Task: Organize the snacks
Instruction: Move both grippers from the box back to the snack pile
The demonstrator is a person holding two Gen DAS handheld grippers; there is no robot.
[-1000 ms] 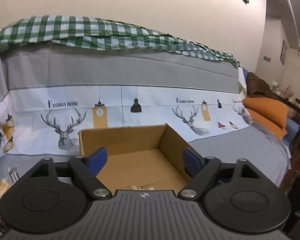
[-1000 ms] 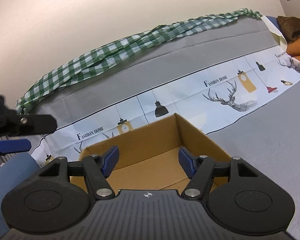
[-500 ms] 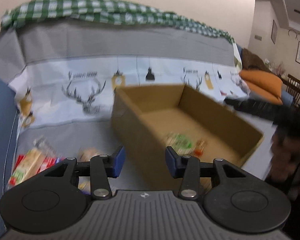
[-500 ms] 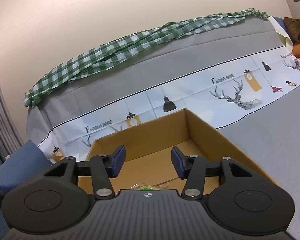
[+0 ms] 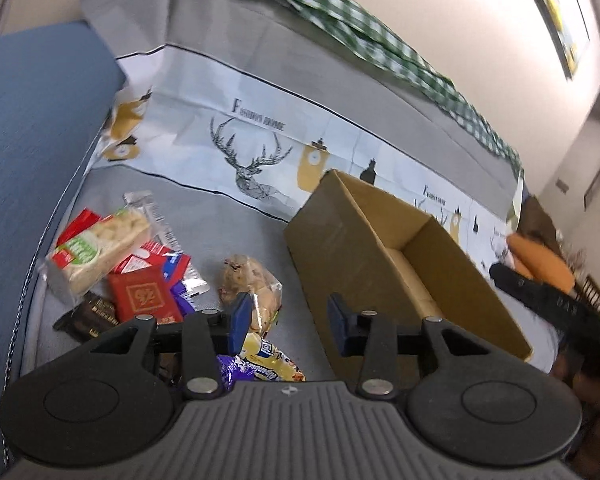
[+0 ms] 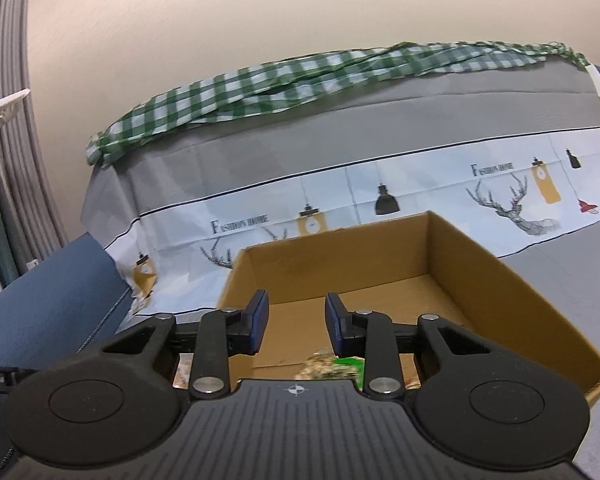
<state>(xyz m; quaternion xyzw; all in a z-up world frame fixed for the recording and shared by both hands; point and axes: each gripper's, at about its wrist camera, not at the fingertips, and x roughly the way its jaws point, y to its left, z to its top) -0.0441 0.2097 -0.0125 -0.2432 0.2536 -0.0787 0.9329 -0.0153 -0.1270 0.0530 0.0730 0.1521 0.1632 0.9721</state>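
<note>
Left of the cardboard box, the left gripper (jaws apart, closing, empty) hovers over snack packets; the right gripper above it likewise

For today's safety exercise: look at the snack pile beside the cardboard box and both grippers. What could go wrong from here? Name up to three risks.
1. The snacks overlap, so the left gripper, jaws just narrowing on nothing, might pinch two packets, or drag the red packet along.
2. The bagged bread looks soft and might get crushed.
3. The right gripper, also empty, hovers over the cardboard box, so the hands could collide at drop-off.
</note>
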